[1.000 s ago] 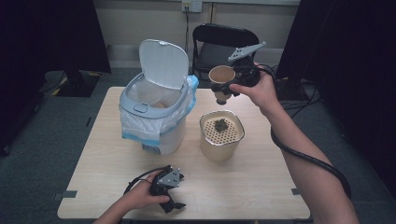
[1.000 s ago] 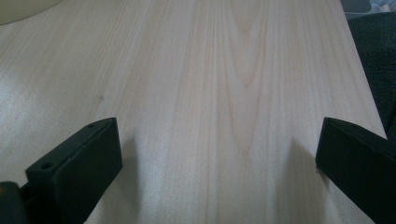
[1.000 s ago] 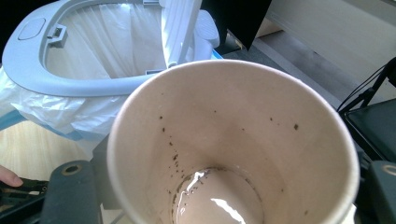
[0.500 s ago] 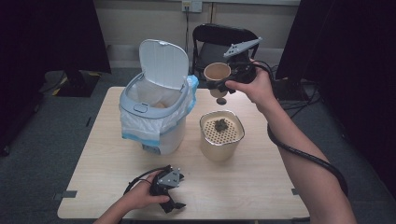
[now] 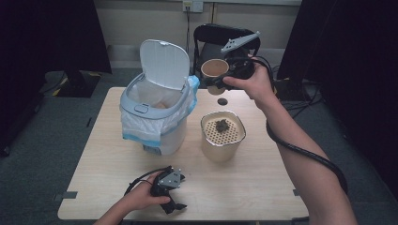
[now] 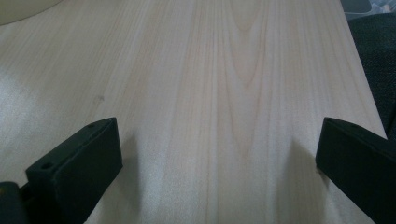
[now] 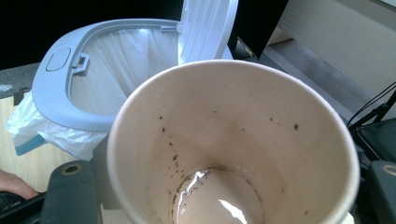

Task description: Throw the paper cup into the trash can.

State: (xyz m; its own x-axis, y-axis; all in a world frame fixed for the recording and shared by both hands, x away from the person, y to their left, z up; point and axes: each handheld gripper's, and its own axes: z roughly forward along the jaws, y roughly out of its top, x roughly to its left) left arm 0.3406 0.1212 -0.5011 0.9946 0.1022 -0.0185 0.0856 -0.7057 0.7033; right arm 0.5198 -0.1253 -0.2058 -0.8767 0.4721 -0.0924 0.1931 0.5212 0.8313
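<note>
My right gripper (image 5: 219, 84) is shut on a tan paper cup (image 5: 214, 70), held in the air above the table's far edge, just right of the bin's raised lid. In the right gripper view the cup (image 7: 233, 135) sits between the black jaws, mouth towards the camera, with a little pale liquid and dark specks at its bottom. A white bin (image 5: 155, 112) with a plastic liner stands open at the left. My left gripper (image 5: 177, 193) rests on the table near the front edge. Its jaws stand wide apart over bare wood (image 6: 219, 116).
A cream container with a perforated strainer top (image 5: 223, 138) stands right of the bin, a dark clump (image 5: 220, 125) lying on the strainer. A small dark disc (image 5: 222, 101) lies behind it. A black chair (image 5: 211, 37) stands beyond the table. Dark curtains hang on both sides.
My right gripper has drifted slightly left and up with the cup, closer to the bin's lid. The left gripper has stayed put.
</note>
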